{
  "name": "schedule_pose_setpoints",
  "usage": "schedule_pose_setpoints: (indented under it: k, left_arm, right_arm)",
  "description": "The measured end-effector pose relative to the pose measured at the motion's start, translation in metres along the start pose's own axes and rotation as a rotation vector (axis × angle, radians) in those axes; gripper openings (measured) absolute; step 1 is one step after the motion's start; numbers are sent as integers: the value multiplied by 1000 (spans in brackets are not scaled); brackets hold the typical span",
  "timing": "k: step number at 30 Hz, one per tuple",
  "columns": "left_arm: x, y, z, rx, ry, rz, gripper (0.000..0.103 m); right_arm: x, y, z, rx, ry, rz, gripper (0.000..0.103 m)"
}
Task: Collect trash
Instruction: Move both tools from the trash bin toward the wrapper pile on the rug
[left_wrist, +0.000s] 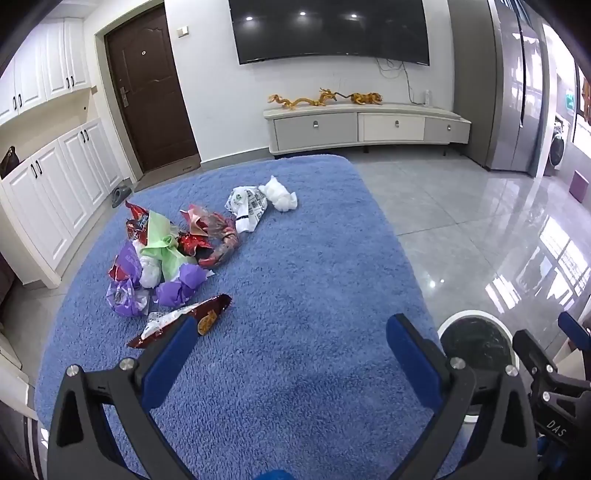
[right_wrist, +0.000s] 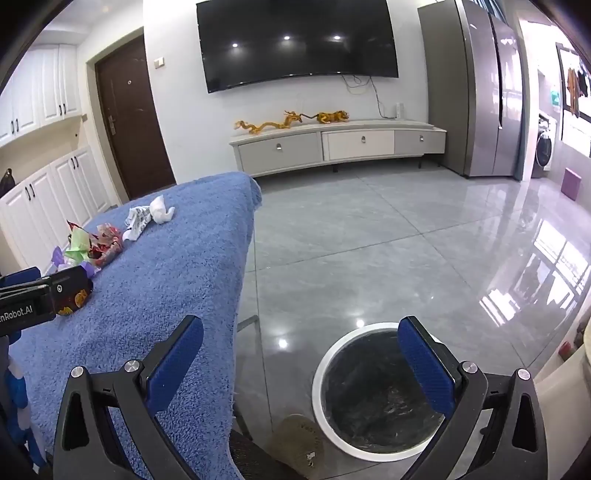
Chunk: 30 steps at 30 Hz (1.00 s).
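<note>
Toward the left edge of the blue fleece-covered table (left_wrist: 295, 277) sits the trash: a heap of crumpled wrappers (left_wrist: 166, 254), a long red snack wrapper (left_wrist: 184, 317) nearer us, a printed white bag (left_wrist: 247, 208) touching a white tissue wad (left_wrist: 279, 194) farther back; the left gripper (left_wrist: 290, 354) hovers over bare fleece, fingers spread wide, nothing between them; the right gripper (right_wrist: 301, 358) hangs past the table's right edge, fingers equally wide and empty, above the white-rimmed bin (right_wrist: 334, 363) on the floor.
</note>
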<state>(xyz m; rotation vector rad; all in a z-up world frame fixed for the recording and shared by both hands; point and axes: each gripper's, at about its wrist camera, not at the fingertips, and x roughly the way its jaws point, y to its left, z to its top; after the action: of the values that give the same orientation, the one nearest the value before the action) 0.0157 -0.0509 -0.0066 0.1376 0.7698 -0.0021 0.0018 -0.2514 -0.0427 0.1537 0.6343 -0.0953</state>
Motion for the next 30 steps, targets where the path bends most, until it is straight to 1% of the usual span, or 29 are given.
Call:
schedule_pose_setpoints:
  k: [10, 11, 19, 24, 25, 27, 28, 30]
  left_arm:
    - [-15, -1, 3, 7, 17, 3, 103]
    - [-16, -1, 3, 7, 13, 9, 103]
    - [-20, 8, 4, -1, 21, 2, 103]
    - [-21, 11, 4, 2, 7, -11, 103]
    - [-20, 12, 4, 3, 8, -17, 103]
    - [-18, 14, 5, 0, 11, -30, 103]
    - [-18, 15, 5, -2, 9, -33, 103]
    - [-17, 16, 5, -12, 1, -50, 103]
  right_arm:
    - [-6, -6, -1, 1, -10, 26, 103]
    - [-8, -2, 0, -15, -13, 16, 103]
    - [-13, 4, 0, -38, -28, 25, 103]
    - [-14, 8, 1, -65, -41, 7, 103]
    - [-17, 8, -1, -58, -73, 16, 103]
    - [-18, 9, 0, -59, -70, 15, 103]
    - [-17, 10, 1, -60, -51, 11, 103]
    - [-17, 12, 2, -67, -53, 6, 103]
